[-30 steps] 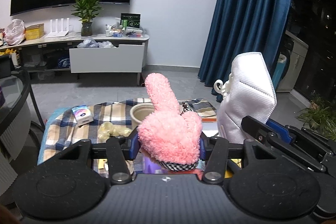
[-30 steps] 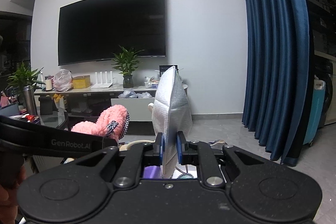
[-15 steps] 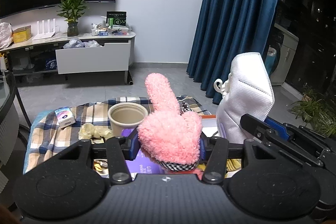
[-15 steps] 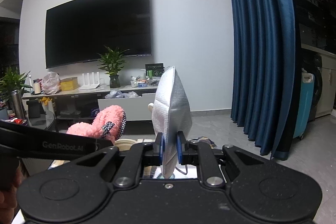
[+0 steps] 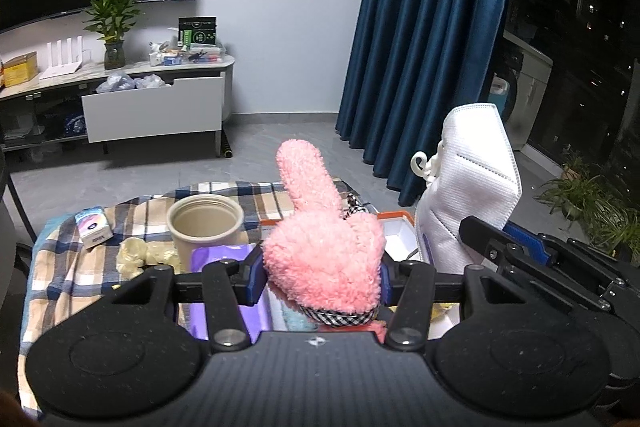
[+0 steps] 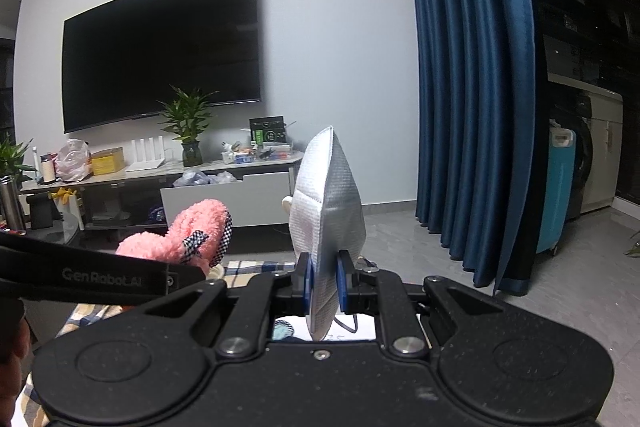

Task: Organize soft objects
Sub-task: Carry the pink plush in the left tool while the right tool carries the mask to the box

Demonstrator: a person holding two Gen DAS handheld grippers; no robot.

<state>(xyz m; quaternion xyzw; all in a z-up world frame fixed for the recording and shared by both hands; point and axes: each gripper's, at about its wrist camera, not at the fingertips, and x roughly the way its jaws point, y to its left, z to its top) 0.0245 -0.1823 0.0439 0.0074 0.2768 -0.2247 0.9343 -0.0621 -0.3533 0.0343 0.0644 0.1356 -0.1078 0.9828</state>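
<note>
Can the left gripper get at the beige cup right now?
Probably not as is. The left gripper is shut on the pink fluffy mitt, so its jaws are full. The beige cup stands open just ahead and to its left on the checked cloth, unblocked, once the mitt is put down.

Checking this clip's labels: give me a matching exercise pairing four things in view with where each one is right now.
Things:
1. pink fuzzy slipper
2. white face mask
3. paper cup
4. small box

Places:
A. standing on the plaid cloth, open end up
B. clamped in the right gripper
C. lying near the cloth's left edge
D. clamped in the left gripper

Pairs: 1-D, 2-B, 3-A, 4-C
</note>
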